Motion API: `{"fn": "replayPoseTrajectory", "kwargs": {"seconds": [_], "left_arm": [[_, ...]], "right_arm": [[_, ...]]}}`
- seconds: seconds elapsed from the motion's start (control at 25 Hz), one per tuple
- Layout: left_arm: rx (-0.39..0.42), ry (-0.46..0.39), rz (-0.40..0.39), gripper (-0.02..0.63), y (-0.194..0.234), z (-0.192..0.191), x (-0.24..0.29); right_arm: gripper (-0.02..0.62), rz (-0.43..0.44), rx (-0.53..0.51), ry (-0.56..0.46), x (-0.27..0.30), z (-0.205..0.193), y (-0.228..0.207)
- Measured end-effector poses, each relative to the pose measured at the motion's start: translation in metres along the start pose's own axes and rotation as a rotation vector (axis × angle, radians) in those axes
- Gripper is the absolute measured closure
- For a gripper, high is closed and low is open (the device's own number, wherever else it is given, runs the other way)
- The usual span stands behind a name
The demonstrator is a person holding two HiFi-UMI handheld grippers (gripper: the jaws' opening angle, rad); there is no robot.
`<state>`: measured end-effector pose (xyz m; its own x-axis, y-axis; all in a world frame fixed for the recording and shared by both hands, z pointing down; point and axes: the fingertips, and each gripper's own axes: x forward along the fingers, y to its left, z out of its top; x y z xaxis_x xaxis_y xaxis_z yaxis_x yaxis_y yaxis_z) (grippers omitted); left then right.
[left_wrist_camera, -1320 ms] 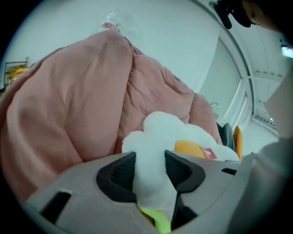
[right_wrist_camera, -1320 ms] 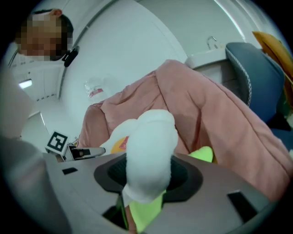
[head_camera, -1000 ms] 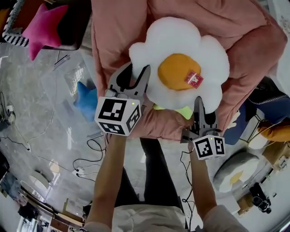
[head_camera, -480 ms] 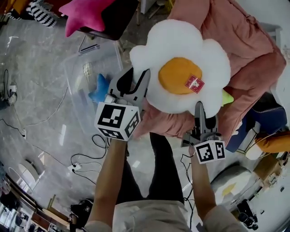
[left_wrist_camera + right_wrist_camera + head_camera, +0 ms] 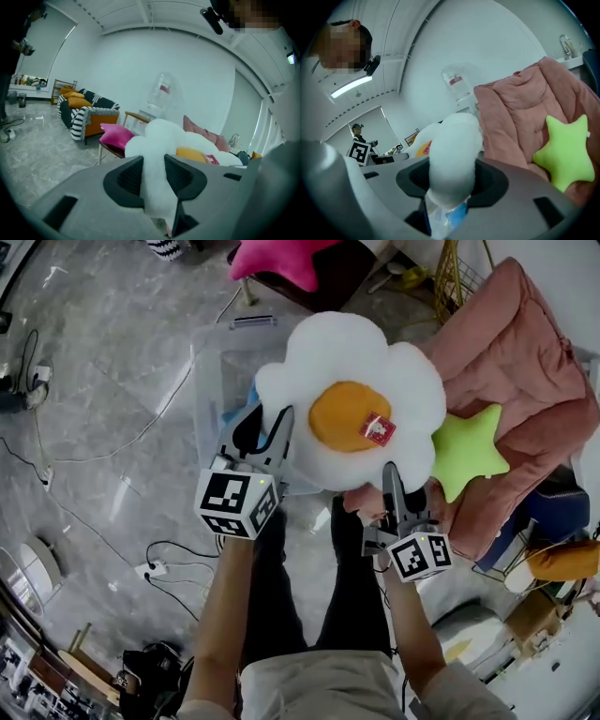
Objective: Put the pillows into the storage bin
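On the left, dark cables (image 5: 141,432) are lying across the grey marble floor. To their right, the clear storage bin (image 5: 211,345) is standing open on the floor, with a bit of a blue pillow (image 5: 254,393) showing inside. At the far edge, a pink star pillow (image 5: 281,259) is resting on a dark chair (image 5: 328,282).

The left gripper (image 5: 269,420) is pinching a white petal at the left edge of the egg pillow (image 5: 347,413). Its jaws have just been closing, and the left gripper view is showing the plush squeezed between them. The pillow, white with an orange centre and a red tag (image 5: 377,428), is being held up in the air and is hiding the bin's right part in the head view.

The right gripper (image 5: 389,474) is clamping a petal at the pillow's near right edge, the fabric bulging out between its jaws.

Further right, a green star pillow (image 5: 469,451) is lying on a pink quilted cover (image 5: 525,371).
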<state>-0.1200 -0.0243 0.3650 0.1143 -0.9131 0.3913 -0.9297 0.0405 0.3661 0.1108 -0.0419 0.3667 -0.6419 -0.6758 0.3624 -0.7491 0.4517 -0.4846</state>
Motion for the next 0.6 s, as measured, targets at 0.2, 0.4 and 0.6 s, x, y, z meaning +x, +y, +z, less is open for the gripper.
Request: {"fn": "replayPoseTrajectory", "kwargs": {"seconds": [0.2, 0.4, 0.6], "left_arm": [[-0.059, 0.028, 0.069, 0.48, 0.072, -0.028, -0.062], [-0.112, 0.062, 0.136, 0.48, 0.128, -0.063, -0.119], [-0.172, 0.102, 0.168, 0.479, 0.169, -0.105, -0.156]], "right_arm": [[0.397, 0.024, -0.023, 0.103, 0.013, -0.053, 0.066], [0.395, 0.038, -0.026, 0.201, 0.016, -0.114, 0.115], [0.391, 0.044, -0.031, 0.303, 0.02, -0.158, 0.144]]}}
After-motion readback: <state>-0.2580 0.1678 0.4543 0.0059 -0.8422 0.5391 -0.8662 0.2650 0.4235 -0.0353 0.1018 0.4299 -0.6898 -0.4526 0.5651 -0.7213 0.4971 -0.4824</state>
